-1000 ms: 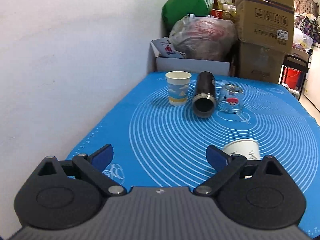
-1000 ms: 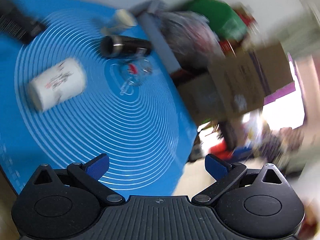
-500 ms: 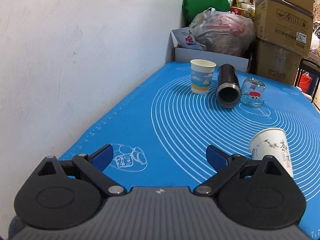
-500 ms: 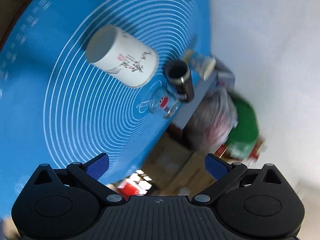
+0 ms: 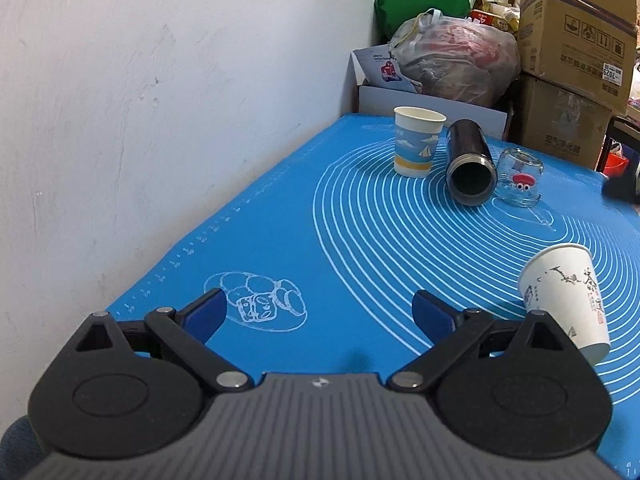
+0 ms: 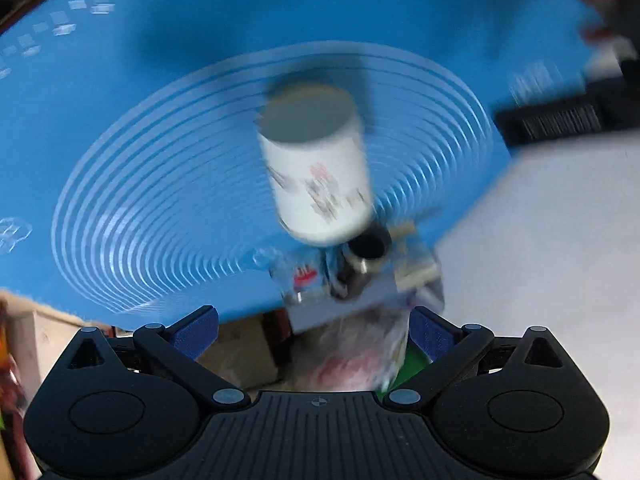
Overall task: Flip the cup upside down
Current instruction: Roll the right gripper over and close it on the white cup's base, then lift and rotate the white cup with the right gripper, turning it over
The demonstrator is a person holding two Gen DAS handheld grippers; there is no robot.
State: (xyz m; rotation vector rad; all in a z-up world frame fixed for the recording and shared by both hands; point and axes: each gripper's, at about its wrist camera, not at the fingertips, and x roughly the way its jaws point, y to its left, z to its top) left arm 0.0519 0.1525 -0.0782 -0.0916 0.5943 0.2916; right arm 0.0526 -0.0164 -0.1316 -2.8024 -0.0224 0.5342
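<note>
**White cup lying on its side**

The white cup (image 5: 566, 298) is lying tipped on the blue mat (image 5: 360, 240), open mat around it. Both hand-held grippers, left (image 5: 319, 314) and right (image 6: 314, 330), are hanging spread wide, gripping nothing. Far off, a paper cup (image 5: 418, 140) is standing upright beside a black flask (image 5: 470, 164) and an upturned glass (image 5: 520, 176).

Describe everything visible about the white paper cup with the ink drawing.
The white cup looks like paper, with a dark branch drawing, small red marks and a rolled rim. It stands upside down on the blue mat, closed base up, appearing tilted by the lens. Nothing grips it. In the blurred right wrist view it appears alone.
</note>
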